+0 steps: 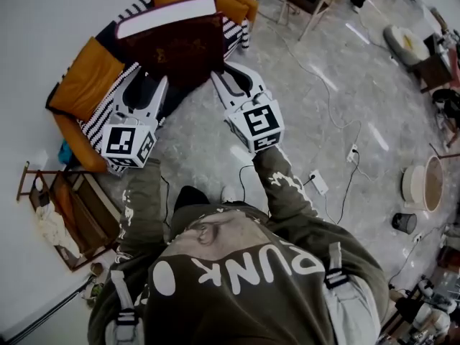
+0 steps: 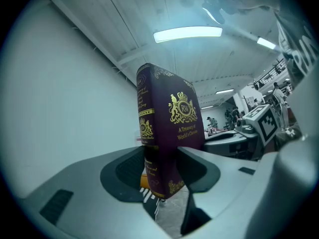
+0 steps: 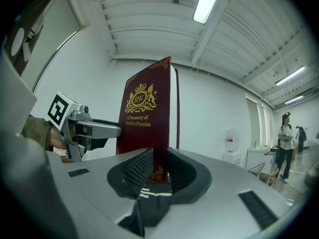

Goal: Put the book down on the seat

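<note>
A thick maroon book [image 1: 176,45] with gold print hangs flat over the seat of an orange armchair [image 1: 86,77] draped in striped cloth. My left gripper [image 1: 159,86] is shut on the near left corner. In the left gripper view the book [image 2: 172,128] stands between the jaws of the left gripper [image 2: 162,176], pressed on both sides. My right gripper [image 1: 224,77] reaches the near right edge. In the right gripper view the book's cover [image 3: 147,118] sits between the jaws of the right gripper [image 3: 157,171], with a gap beside the ribbed left pad [image 3: 138,169].
A wooden rack [image 1: 65,214] stands left of the person. Cables and a power strip [image 1: 318,183] lie on the marble floor to the right. A wooden stool [image 1: 309,2] and round tubs [image 1: 424,185] stand farther off. A person [image 3: 286,138] stands far right.
</note>
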Available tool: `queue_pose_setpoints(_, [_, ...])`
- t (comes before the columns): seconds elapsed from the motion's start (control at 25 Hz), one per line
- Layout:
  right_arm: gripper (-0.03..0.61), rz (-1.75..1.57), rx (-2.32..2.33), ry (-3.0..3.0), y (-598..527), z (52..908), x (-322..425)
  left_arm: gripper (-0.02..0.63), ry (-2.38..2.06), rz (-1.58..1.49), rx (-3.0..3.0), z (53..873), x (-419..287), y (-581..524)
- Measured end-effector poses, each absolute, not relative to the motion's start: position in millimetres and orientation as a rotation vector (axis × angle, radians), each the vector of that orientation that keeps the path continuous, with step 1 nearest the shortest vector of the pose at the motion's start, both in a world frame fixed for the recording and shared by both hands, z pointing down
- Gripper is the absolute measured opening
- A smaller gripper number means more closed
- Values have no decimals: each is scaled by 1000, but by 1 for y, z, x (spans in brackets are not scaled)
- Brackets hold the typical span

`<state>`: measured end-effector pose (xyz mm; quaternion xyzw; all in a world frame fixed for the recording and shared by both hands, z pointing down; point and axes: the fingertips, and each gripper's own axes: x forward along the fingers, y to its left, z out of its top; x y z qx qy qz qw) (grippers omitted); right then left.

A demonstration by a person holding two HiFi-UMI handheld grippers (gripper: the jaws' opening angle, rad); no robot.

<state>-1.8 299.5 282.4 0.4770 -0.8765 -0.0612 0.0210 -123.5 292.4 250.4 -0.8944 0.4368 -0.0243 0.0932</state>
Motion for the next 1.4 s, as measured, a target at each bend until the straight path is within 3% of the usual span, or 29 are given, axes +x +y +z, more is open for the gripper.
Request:
queue_pose_setpoints(0.52, [95,-143,1520,-2675,199,305,14,186,1269,-89,-2710,274,-107,186])
queue_pose_setpoints(1.4, [95,-101,1559,-2588,-49,319,-25,186,1227,-69,-2805,295,-147,-70])
